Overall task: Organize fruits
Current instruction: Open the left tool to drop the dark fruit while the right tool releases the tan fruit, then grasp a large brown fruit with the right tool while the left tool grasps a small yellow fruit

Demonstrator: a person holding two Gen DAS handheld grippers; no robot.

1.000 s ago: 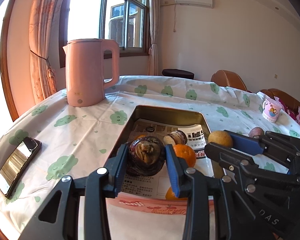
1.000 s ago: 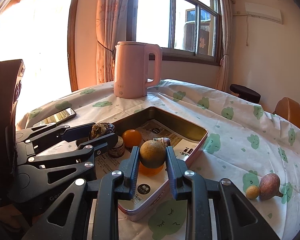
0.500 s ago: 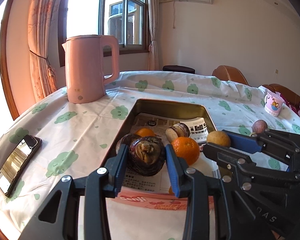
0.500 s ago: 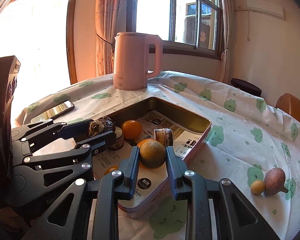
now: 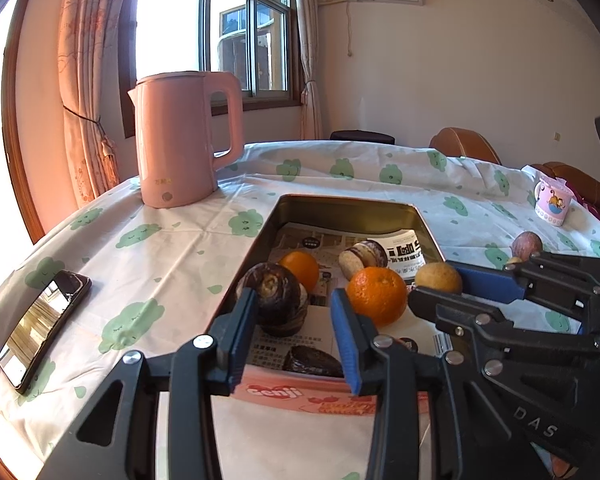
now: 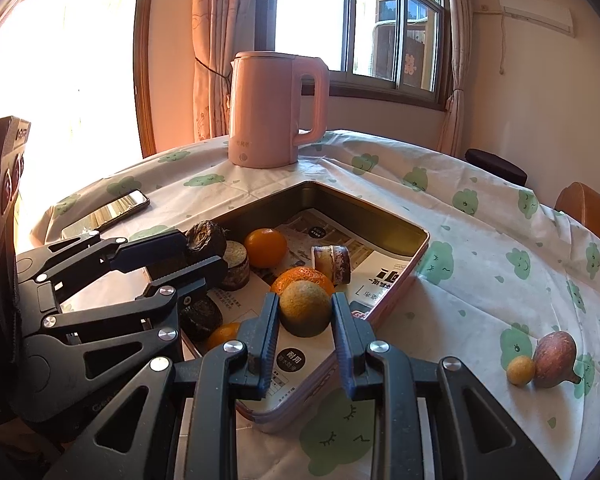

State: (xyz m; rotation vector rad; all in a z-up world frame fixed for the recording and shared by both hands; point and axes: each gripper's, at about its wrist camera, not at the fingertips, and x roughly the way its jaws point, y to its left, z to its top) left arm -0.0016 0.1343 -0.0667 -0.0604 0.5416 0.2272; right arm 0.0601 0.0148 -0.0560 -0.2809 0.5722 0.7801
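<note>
— Metal tray [image 6: 384, 216], paper-lined, sits on the cloud-print tablecloth [image 5: 172, 248]. Where's the dark fruit?

— Between the left gripper's [image 5: 294, 328] blue pads, over the tray's near left side. The dark purple fruit [image 5: 274, 298] touches the left pad; the jaws are opening, with a gap showing on the right.

— And the other tongs?

— The right gripper [image 6: 305, 322] is clenched on a brownish-green round fruit [image 6: 305, 308], held above the tray beside an orange [image 6: 300, 278] (partly hidden behind it).

— Anything outside the tray?

— A reddish fig-shaped fruit [image 6: 554, 354] touching a small yellow one [image 6: 521, 369] on the cloth, well apart.
</note>
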